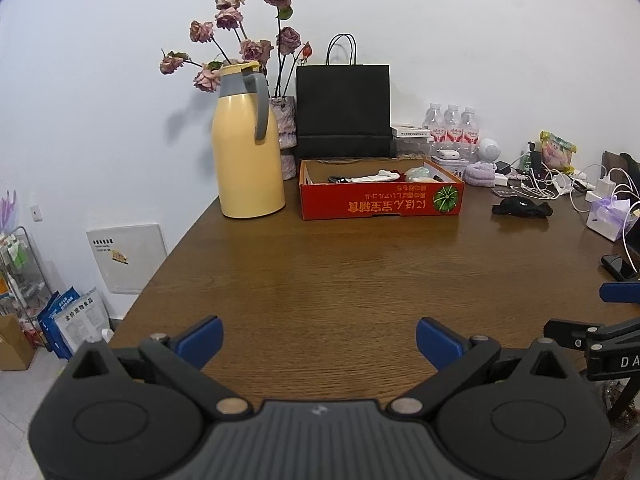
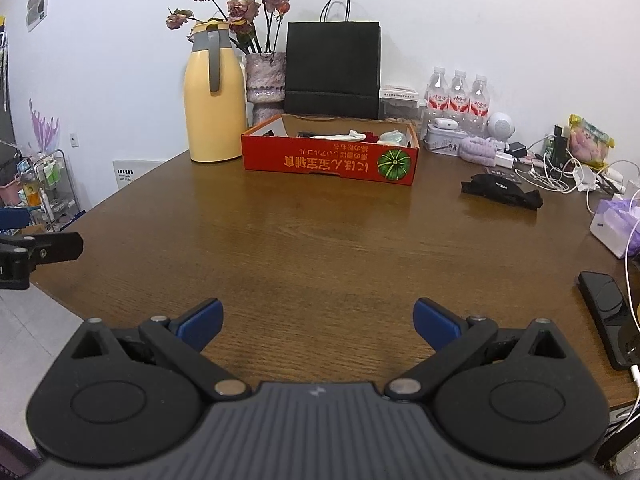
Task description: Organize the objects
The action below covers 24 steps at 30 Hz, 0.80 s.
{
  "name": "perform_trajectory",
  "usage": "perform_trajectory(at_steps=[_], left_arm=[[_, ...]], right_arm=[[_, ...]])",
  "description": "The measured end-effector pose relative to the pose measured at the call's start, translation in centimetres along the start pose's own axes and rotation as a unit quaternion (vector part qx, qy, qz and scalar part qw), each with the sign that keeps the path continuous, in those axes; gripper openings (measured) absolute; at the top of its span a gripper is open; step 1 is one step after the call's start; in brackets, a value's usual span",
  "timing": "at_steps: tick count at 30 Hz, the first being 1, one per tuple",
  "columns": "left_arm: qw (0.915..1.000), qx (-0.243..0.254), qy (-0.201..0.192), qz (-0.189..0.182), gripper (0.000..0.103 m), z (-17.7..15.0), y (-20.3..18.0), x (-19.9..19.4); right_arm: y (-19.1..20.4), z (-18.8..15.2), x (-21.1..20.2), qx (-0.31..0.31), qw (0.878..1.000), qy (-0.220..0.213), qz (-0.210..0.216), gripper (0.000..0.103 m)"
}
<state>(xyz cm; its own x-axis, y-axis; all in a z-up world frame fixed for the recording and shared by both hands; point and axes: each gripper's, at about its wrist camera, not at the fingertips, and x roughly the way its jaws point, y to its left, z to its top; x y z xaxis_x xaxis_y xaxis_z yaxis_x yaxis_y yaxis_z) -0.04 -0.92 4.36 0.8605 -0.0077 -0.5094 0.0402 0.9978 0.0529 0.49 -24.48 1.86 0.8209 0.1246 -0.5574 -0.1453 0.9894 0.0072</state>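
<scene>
A red cardboard box (image 1: 380, 202) (image 2: 328, 160) stands at the back of the brown table (image 1: 320, 280) (image 2: 320, 240) and holds white cloth and other small items. A black cloth item (image 1: 522, 206) (image 2: 502, 190) lies right of the box. My left gripper (image 1: 319, 340) is open and empty above the table's near edge. My right gripper (image 2: 318, 322) is open and empty, also above the near edge. Each gripper's side shows at the other view's border.
A yellow thermos jug (image 1: 248, 144) (image 2: 214, 96), a vase of dried roses (image 1: 284, 128) and a black paper bag (image 1: 343, 110) stand behind the box. Water bottles (image 2: 458, 96), chargers and cables (image 2: 560, 168), a phone (image 2: 608, 312) and a white box (image 2: 614, 230) crowd the right side.
</scene>
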Motion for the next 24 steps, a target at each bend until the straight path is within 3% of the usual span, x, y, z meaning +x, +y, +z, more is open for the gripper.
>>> perform_trajectory(at_steps=[14,18,24], left_arm=[[1.0,0.0,0.005,-0.004,0.103,0.0,-0.2,0.2],[0.9997,-0.004,0.008,-0.022,0.103,-0.2,0.0,0.6],[0.9997,0.003,0.023,0.0,0.103,-0.3,-0.2,1.7]], right_arm=[[0.2,-0.2,0.4,0.001,1.0,0.006,0.0,0.103],[0.1,-0.5,1.0,0.008,1.0,0.013,0.003,0.103],[0.1,-1.0,2.3,0.015,0.999,0.029,0.001,0.103]])
